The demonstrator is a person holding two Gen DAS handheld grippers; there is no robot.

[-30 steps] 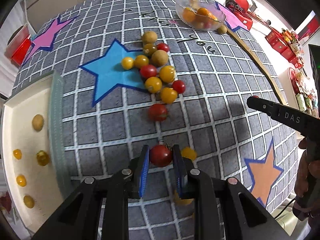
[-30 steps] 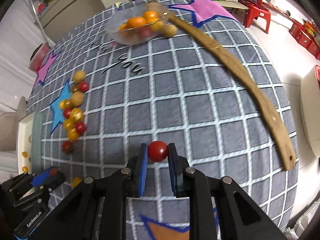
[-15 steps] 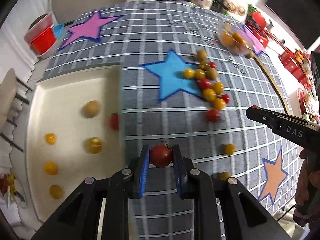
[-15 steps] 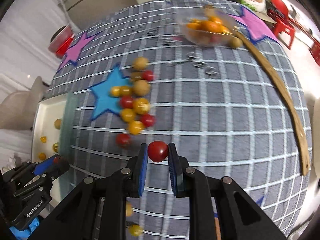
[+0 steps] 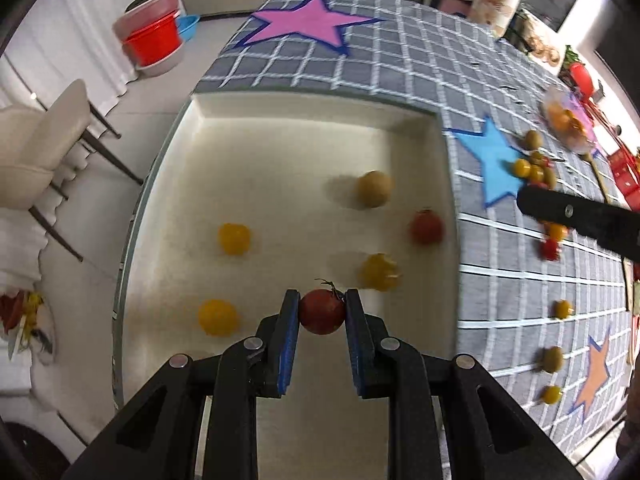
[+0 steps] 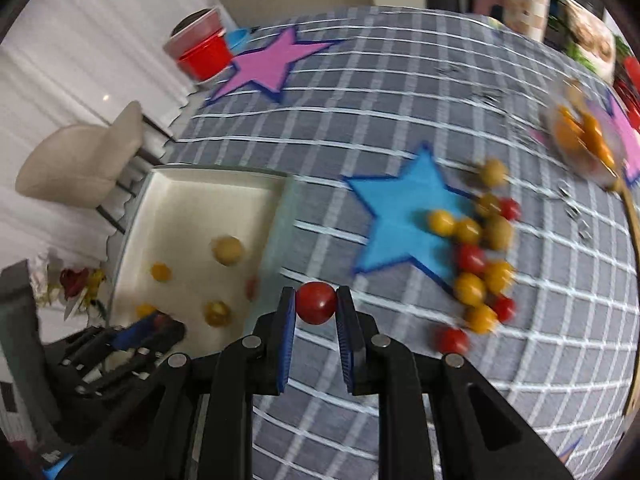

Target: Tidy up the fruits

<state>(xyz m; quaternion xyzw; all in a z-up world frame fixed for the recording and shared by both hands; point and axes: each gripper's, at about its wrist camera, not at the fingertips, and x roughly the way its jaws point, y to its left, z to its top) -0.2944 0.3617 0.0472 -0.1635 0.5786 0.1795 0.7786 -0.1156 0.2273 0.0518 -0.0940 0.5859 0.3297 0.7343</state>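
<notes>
The tabletop [image 5: 400,60] carries a grey checked cloth with coloured stars. At its left edge sits a cream tray [image 5: 280,128] holding a brownish fruit [image 5: 374,188], a red tomato [image 5: 427,227] and three yellow tomatoes. A loose pile of fruit [image 6: 480,248], red and yellow, lies on the cloth beside the blue star [image 6: 404,220], well apart from the tray. A clear bowl [image 6: 584,140] of orange fruit stands farther back.

The left hand-held gripper [image 5: 322,312] is over the tray, its blue pads closed on a stemmed red tomato [image 5: 322,312]. The right hand-held gripper [image 6: 316,304] is above the cloth just beside the tray's edge, clamped on a smooth red tomato [image 6: 316,303].
</notes>
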